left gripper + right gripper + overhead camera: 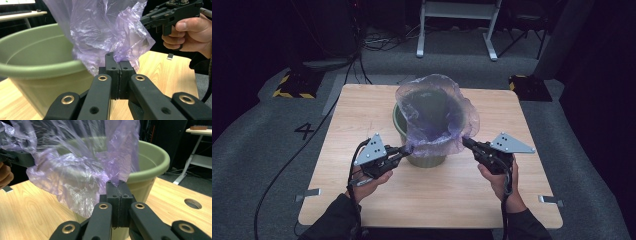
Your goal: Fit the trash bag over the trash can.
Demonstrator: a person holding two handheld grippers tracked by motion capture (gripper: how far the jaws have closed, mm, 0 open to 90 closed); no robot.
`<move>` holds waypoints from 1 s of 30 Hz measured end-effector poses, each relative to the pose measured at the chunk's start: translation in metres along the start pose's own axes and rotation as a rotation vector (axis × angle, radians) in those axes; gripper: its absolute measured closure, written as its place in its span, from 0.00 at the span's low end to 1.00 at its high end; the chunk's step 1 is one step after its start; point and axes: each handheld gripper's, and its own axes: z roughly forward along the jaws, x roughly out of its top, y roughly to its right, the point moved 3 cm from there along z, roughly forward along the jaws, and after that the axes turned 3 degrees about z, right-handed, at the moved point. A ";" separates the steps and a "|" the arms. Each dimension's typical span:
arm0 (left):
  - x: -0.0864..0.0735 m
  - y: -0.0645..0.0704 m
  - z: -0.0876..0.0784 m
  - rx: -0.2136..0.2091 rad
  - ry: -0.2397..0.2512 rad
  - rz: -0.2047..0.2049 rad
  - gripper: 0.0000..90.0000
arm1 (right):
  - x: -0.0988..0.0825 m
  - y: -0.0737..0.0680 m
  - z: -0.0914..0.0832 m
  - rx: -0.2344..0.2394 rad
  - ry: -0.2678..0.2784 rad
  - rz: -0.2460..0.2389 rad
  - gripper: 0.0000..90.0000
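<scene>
Fingers (125, 72) of both my grippers clenched on bag (437, 107) film.
Bag drapes over pot (424, 159) on table (437, 195). Floor mark reads "4" (304, 131). Film hides pot's near rim; inside unclear.

High view overhead facing forward, gripper views close, sharing bucket (424, 159)
</scene>
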 end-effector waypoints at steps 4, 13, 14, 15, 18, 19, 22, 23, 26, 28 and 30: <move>-0.009 -0.005 0.002 0.014 -0.021 0.004 0.99 | -0.008 0.006 0.003 -0.022 -0.009 0.017 1.00; -0.019 -0.012 0.003 0.023 -0.032 -0.010 0.99 | -0.017 0.013 0.002 -0.062 -0.012 0.010 0.56; -0.018 -0.012 0.003 0.025 -0.036 -0.005 0.99 | -0.016 0.013 0.000 -0.060 -0.006 0.002 0.51; -0.018 -0.012 0.003 0.024 -0.035 -0.005 0.99 | -0.014 0.012 -0.004 -0.060 0.007 -0.007 0.44; -0.018 -0.011 0.004 0.026 -0.038 0.000 0.99 | -0.005 0.010 -0.016 -0.062 0.042 -0.040 0.32; -0.018 -0.011 0.004 0.024 -0.042 0.002 0.99 | -0.002 0.010 -0.019 -0.060 0.056 -0.043 0.30; -0.018 -0.011 0.005 0.031 -0.046 0.006 0.99 | 0.014 0.010 -0.032 -0.045 0.118 -0.061 0.28; -0.018 -0.011 0.005 0.031 -0.050 0.011 0.99 | 0.021 0.010 -0.036 -0.034 0.148 -0.065 0.28; -0.018 -0.012 0.006 0.038 -0.062 0.018 0.99 | 0.041 0.012 -0.044 -0.030 0.200 -0.067 0.28; -0.018 -0.012 0.007 0.037 -0.065 0.020 0.98 | 0.051 0.011 -0.043 -0.038 0.193 -0.088 0.29; -0.018 -0.012 0.008 0.041 -0.068 0.022 0.97 | 0.061 0.011 -0.038 -0.042 0.167 -0.088 0.32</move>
